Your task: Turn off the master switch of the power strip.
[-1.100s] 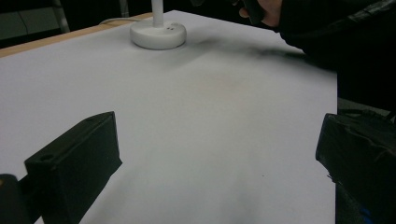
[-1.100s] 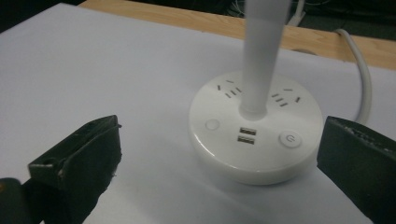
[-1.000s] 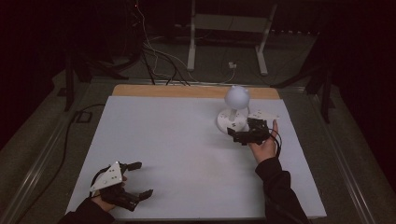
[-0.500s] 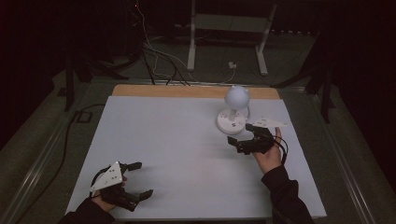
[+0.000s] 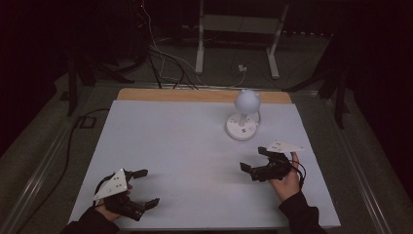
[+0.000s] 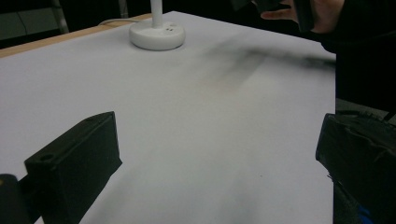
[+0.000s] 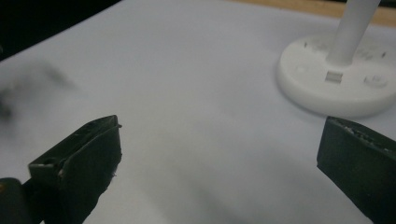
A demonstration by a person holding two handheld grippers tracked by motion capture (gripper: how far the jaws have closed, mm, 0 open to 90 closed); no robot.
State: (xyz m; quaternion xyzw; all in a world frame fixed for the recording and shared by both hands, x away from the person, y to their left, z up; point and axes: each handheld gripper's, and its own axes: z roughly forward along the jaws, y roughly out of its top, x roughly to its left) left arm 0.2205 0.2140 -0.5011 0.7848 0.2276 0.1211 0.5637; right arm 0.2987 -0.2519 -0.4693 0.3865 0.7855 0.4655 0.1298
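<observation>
The white desk lamp [image 5: 242,119] stands upright toward the far right of the white table [image 5: 170,146], and the right gripper [image 5: 258,161] sits just on the near side of its round base, jaws spread wide and empty (nothing between them but bare tabletop). Well off to the lamp's near left, the left gripper [image 5: 146,187] waits, also spread wide with nothing in it. If the lamp is the target, I'd say aim low for the base or thin stem, squarely, since that globe head looks top-heavy.
</observation>
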